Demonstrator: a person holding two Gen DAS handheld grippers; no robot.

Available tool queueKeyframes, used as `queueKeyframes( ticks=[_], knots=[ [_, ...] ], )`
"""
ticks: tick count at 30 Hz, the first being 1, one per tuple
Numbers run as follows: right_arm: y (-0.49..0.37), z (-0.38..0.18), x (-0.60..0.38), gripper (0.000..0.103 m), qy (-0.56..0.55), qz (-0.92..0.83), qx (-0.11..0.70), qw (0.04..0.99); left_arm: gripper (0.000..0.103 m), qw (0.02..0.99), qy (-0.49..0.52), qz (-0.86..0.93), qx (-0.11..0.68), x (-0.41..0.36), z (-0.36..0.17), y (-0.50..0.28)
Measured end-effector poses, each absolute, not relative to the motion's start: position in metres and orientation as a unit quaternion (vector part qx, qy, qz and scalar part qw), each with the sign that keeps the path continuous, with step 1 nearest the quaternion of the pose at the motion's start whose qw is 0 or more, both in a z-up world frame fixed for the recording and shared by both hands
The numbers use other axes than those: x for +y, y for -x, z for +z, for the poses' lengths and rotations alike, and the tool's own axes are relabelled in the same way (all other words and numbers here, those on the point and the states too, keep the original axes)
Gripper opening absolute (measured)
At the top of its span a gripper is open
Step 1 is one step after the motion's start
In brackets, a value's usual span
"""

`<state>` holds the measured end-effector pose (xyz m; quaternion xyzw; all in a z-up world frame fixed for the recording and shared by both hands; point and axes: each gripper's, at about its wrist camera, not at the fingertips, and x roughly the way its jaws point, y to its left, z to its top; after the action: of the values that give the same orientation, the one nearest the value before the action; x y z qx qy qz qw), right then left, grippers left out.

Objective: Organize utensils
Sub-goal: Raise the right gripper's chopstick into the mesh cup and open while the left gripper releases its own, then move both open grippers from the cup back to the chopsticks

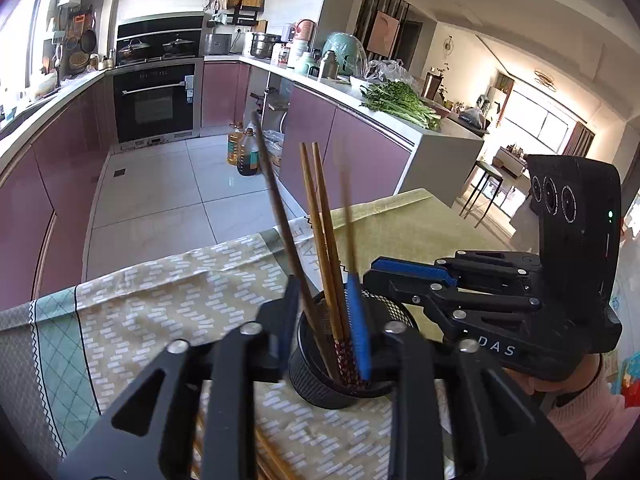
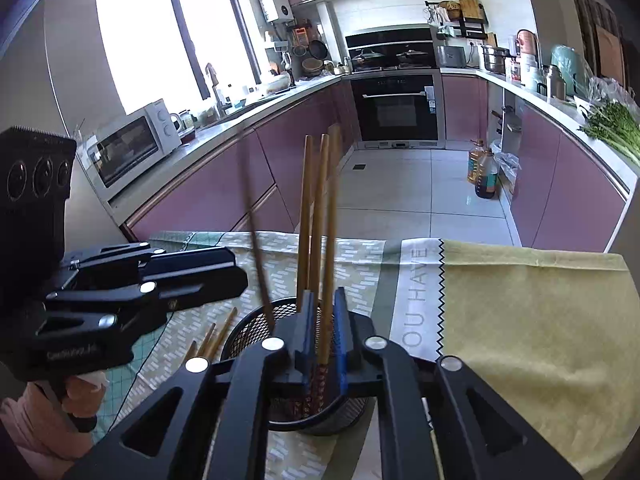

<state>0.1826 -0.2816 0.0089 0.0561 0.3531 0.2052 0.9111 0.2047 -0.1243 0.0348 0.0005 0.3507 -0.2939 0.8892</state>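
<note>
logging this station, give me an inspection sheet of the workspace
surface: table under patterned cloths.
job's things: black mesh holder with chopsticks standing in it; loose chopsticks on the cloth beside it.
clutter: nothing seen on the cloth.
grippers: left gripper and right gripper both over the holder, jaws slightly apart around chopsticks.
cables: nothing seen.
surroundings: kitchen, oven, microwave, oil bottles on floor.
</note>
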Motion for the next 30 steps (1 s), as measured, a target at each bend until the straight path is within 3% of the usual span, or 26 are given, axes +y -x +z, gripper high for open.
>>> queueKeyframes(
  ticks=[6,10,12,15,23,30],
  knots=[
    [-0.161,0.014,-0.285,0.022,-0.065,0.215,0.328,0.917,0.035,0.905,-0.01,-0.274,0.324,-0.106,0.033,-0.183],
    [-0.134,0.021,-0.28,0.033,-0.058,0.245,0.305,0.919,0.044,0.923,-0.012,-0.255,0.288,-0.076,0.035,-0.152],
    [-0.118,0.02,-0.271,0.033,-0.048,0.267,0.3,0.915,0.045,0.927,-0.015,-0.244,0.285,-0.063,0.032,-0.14],
    [-0.101,0.014,-0.256,0.038,-0.03,0.293,0.305,0.906,0.045,0.927,-0.026,-0.219,0.304,-0.042,0.013,-0.124],
    [-0.099,-0.041,-0.209,0.038,-0.013,0.313,0.383,0.869,0.043,0.901,-0.018,-0.186,0.392,-0.005,-0.051,-0.104],
    [-0.102,-0.069,-0.191,0.038,-0.011,0.301,0.419,0.857,0.042,0.888,-0.017,-0.179,0.422,-0.005,-0.084,-0.094]
  ],
)
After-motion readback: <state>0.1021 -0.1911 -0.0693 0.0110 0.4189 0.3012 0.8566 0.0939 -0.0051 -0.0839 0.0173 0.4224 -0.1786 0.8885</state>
